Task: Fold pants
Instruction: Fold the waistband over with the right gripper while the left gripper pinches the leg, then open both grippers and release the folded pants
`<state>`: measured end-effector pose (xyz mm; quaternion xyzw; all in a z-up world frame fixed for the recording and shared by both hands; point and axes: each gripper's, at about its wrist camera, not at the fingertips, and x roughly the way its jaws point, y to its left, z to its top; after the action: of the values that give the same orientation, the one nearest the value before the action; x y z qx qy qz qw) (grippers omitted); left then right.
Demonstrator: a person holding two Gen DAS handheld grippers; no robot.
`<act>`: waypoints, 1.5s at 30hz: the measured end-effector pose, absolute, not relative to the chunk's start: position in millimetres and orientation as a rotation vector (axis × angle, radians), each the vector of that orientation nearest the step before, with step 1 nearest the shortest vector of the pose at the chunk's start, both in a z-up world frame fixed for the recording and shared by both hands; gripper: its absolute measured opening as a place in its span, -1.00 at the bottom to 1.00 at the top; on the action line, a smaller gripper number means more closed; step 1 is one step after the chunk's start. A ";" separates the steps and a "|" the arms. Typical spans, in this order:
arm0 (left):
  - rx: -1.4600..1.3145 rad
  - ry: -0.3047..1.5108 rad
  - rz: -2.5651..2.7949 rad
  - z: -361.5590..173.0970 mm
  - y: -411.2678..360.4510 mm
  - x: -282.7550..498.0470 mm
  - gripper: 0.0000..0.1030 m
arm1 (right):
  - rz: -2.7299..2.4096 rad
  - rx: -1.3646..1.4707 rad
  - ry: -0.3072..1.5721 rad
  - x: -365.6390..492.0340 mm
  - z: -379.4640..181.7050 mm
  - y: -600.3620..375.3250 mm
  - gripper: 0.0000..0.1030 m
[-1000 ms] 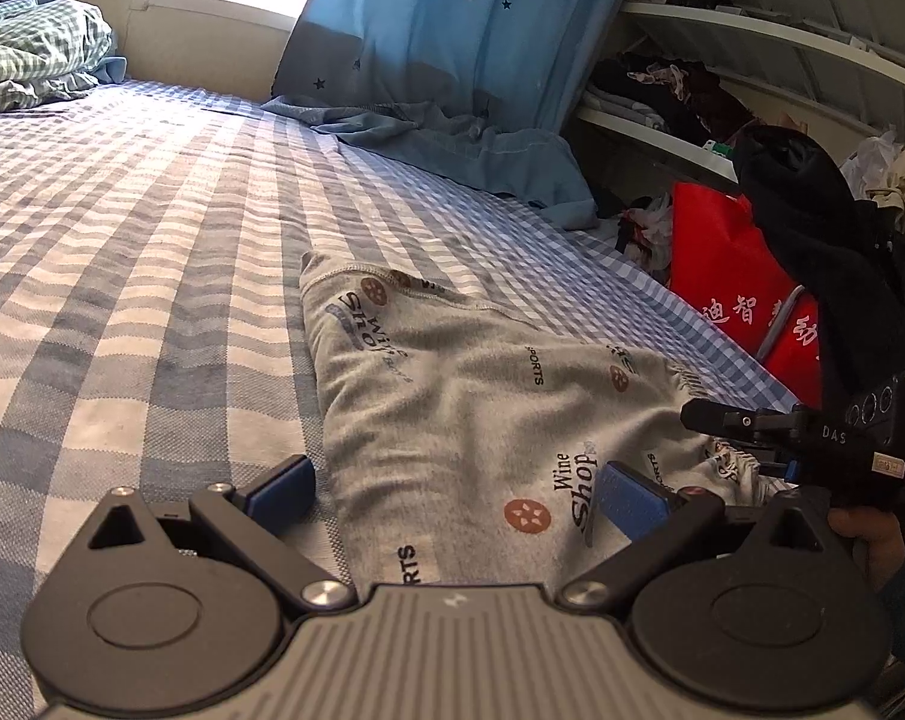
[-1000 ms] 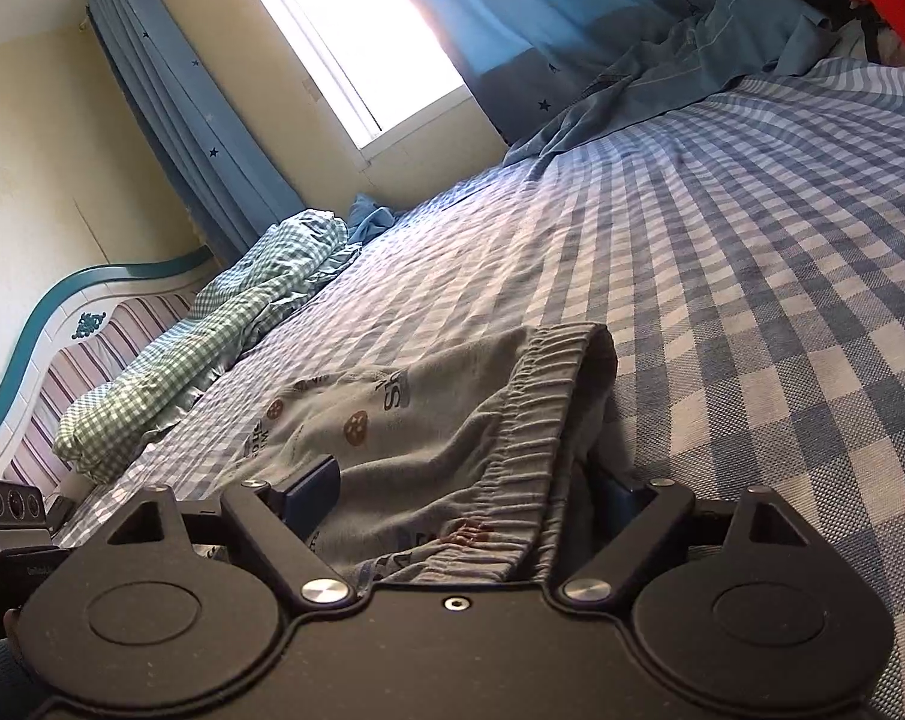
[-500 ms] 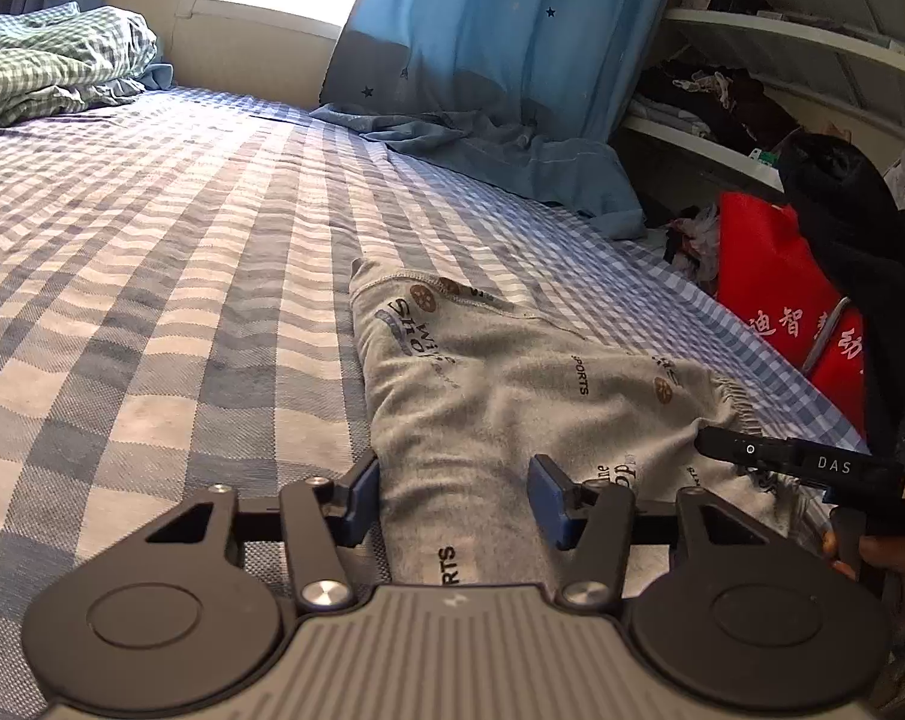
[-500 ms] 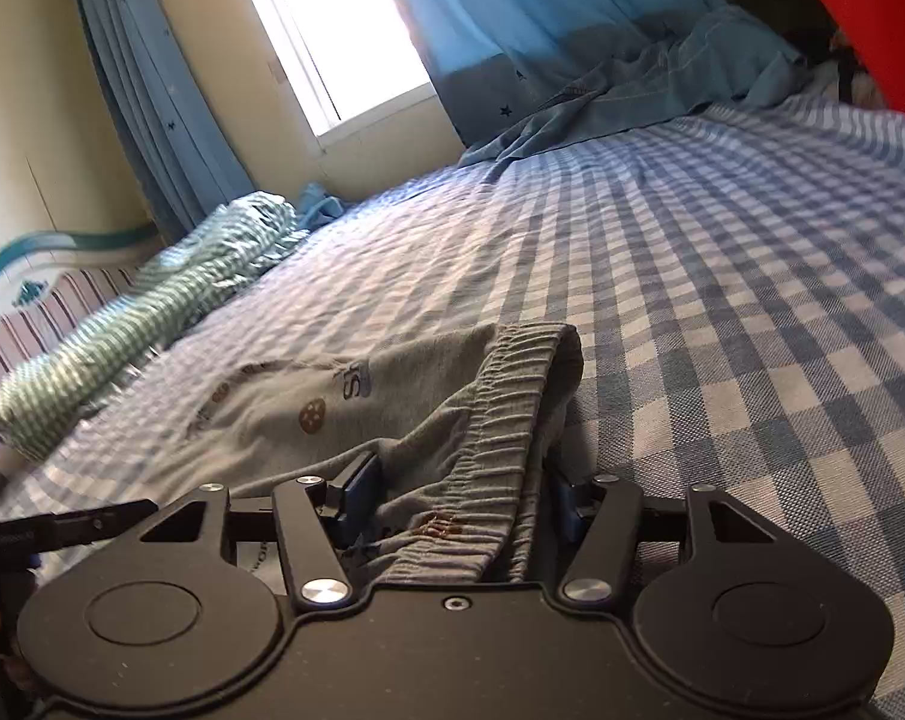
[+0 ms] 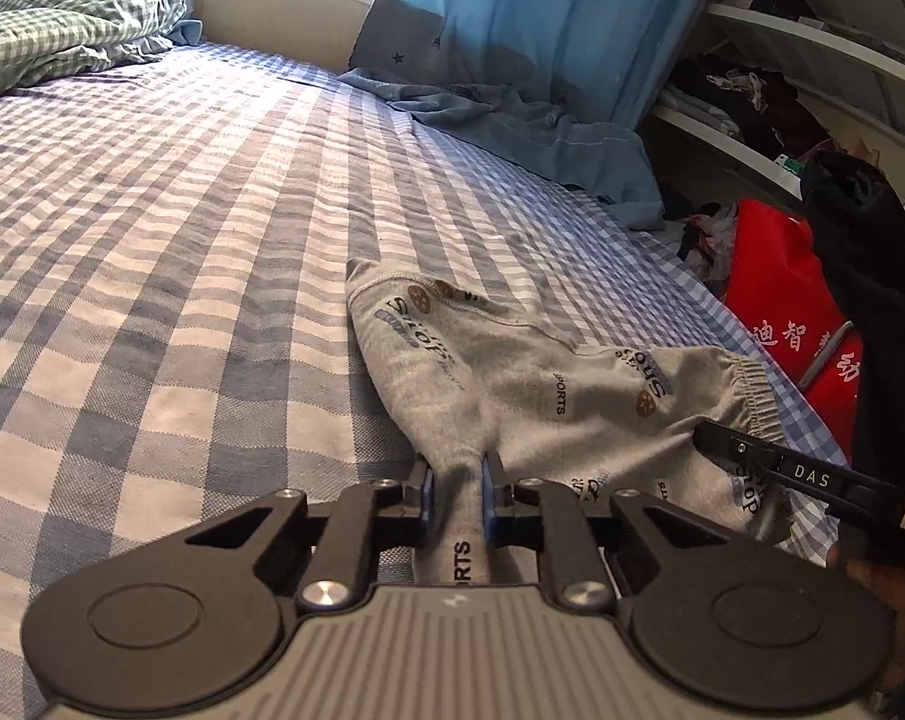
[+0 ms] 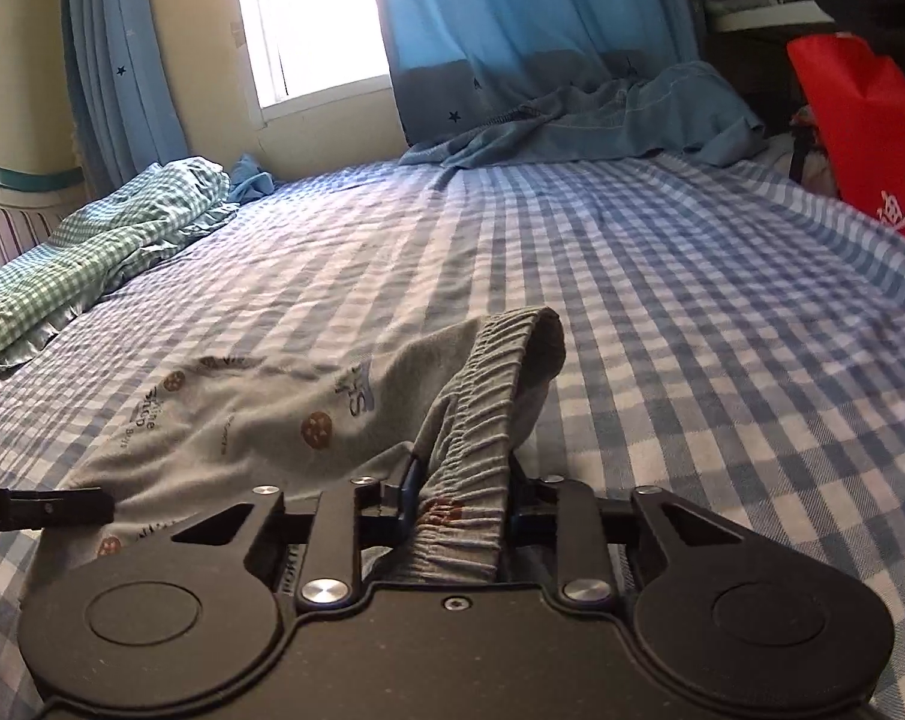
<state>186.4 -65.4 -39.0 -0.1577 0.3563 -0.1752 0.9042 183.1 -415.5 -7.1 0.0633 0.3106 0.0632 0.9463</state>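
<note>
Pants: soft matt grey knit cloth w/ ribbed elastic waistband. Sheet: woven checked cloth, matt. Grippers: matt black plastic, shiny metal screws.

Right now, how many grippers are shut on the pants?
2. The left gripper pinches a gathered edge of the grey pants near their leg end; the right gripper clamps the elastic waistband. Both grips show cloth between the pads.

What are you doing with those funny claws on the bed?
Someone is folding grey pants on the checked bed. The left gripper is shut on a pinch of the pants' near edge, and the right gripper is shut on the stretchy waistband. The pants lie mostly flat, not yet folded over.
</note>
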 end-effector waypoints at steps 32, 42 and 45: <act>-0.364 0.624 0.016 -16.0 167.7 220.1 -0.70 | 0.495 0.050 0.634 327.5 5.7 -141.2 -0.57; -0.403 0.635 0.044 -39.4 177.8 208.7 -0.28 | 0.418 0.047 0.668 323.4 -27.8 -146.1 -0.11; -0.395 0.639 0.063 -37.2 178.7 205.4 -0.02 | 0.398 0.052 0.660 319.4 -30.0 -150.8 0.06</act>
<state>205.4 178.7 -37.2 -0.1931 0.3121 0.0309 0.9297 319.4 -150.8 -30.0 0.0252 0.3217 0.1939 0.9264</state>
